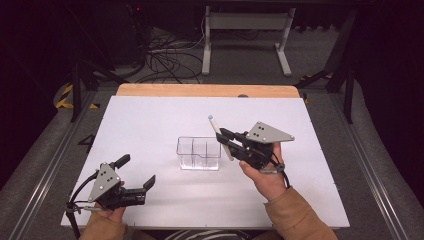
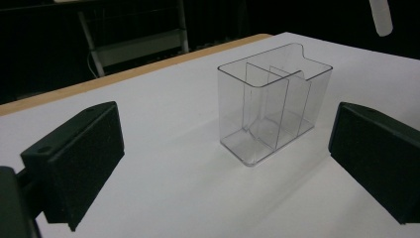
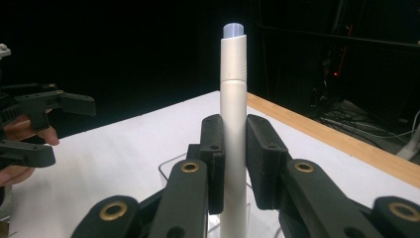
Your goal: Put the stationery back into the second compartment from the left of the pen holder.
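Observation:
A clear plastic organiser (image 1: 199,152) with several compartments stands upright in the middle of the white table (image 1: 145,120). My right gripper (image 1: 224,139) hovers just right of it, shut on a white pen (image 1: 215,127) with a pale blue cap end; the pen slants up and away over the organiser's right edge. In the right gripper view the pen (image 3: 234,94) stands straight between the two pads (image 3: 213,163), with the organiser's rim (image 3: 166,168) below. My left gripper (image 1: 138,170) rests low at the near left, open, and the organiser (image 2: 272,109) sits ahead of its wide-apart jaws.
A wooden strip (image 1: 205,90) runs along the table's far edge. Beyond it are a white desk frame (image 1: 245,30) and loose cables (image 1: 165,60) on the floor. Metal rails (image 1: 45,170) flank the table on both sides.

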`<action>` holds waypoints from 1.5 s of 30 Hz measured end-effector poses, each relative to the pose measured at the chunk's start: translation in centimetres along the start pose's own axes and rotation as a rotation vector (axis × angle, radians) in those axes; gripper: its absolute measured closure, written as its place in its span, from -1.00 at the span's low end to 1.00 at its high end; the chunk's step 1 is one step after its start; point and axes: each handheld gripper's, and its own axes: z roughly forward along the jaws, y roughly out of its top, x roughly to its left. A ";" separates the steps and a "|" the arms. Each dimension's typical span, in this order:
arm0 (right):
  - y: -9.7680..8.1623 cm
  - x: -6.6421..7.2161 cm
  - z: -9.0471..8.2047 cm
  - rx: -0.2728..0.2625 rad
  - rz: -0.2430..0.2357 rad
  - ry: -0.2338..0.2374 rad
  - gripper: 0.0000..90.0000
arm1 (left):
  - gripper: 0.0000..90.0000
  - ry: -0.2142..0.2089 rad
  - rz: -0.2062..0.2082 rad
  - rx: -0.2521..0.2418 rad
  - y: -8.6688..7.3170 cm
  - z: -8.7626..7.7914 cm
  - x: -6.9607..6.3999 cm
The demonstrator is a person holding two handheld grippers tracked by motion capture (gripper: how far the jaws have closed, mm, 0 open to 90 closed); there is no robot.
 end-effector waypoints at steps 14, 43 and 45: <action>0.6 0.8 3.4 0.000 0.003 0.056 0.75 | -0.97 -0.001 -0.001 0.000 0.0 0.0 0.1; -0.3 1.1 8.6 -0.008 0.013 0.086 0.75 | -0.97 -0.004 0.002 -0.002 0.0 0.0 0.1; -0.4 1.1 8.8 -0.005 0.013 0.085 0.75 | -0.97 -0.004 0.002 -0.003 0.0 0.0 0.1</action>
